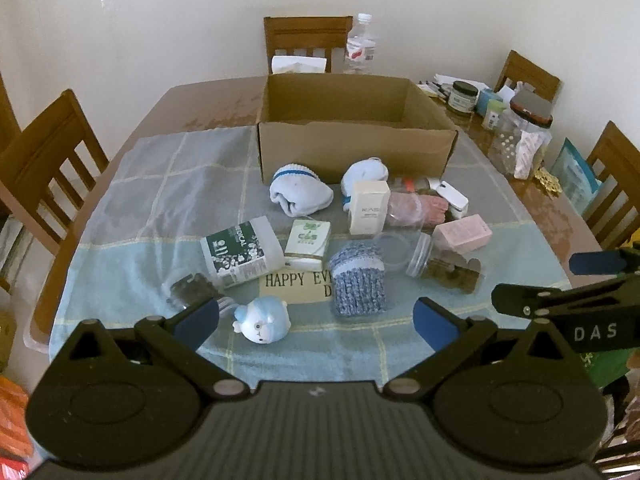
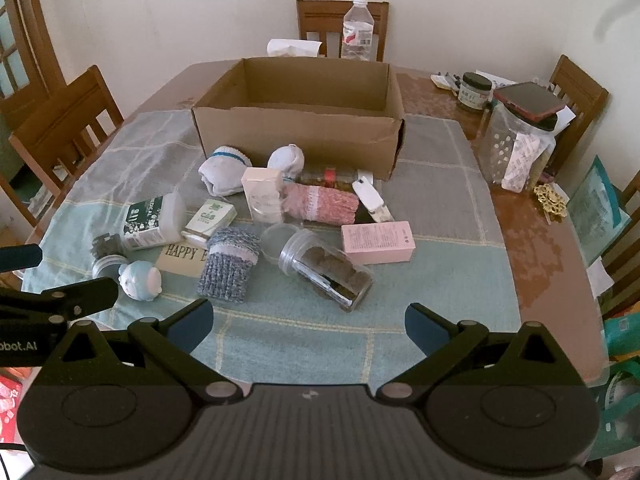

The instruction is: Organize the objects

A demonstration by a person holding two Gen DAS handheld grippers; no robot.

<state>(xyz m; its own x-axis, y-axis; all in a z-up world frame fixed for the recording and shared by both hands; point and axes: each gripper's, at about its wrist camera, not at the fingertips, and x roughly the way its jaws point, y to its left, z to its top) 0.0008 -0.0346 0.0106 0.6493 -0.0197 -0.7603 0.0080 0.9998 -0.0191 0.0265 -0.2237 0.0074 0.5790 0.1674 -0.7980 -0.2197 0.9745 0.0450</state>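
Hovering over the near edge of the cloth-covered wooden surface [image 2: 460, 184], both tools (left [image 1: 316, 322], right [image 2: 309, 322]) gape open, empty; open brown cardboard box [image 2: 296, 136] sits mid-surface, beyond scattered items.

Matte brown cardboard box [image 2: 298, 136] with a slightly ragged top edge, sitting on a soft woven checked tablecloth [image 2: 440, 216]. The wooden table [image 2: 532, 232] around it is varnished and pretty glossy, lots of glare near the right edge. Chunky rough blue knit sleeve [image 1: 358, 280], a fuzzier pink knit one [image 2: 322, 204], smooth white cotton socks [image 1: 300, 194]. Clear shiny plastic jar [image 2: 326, 274], glazed-looking blue figurine [image 1: 262, 320], matte pink paper carton [image 2: 378, 242].
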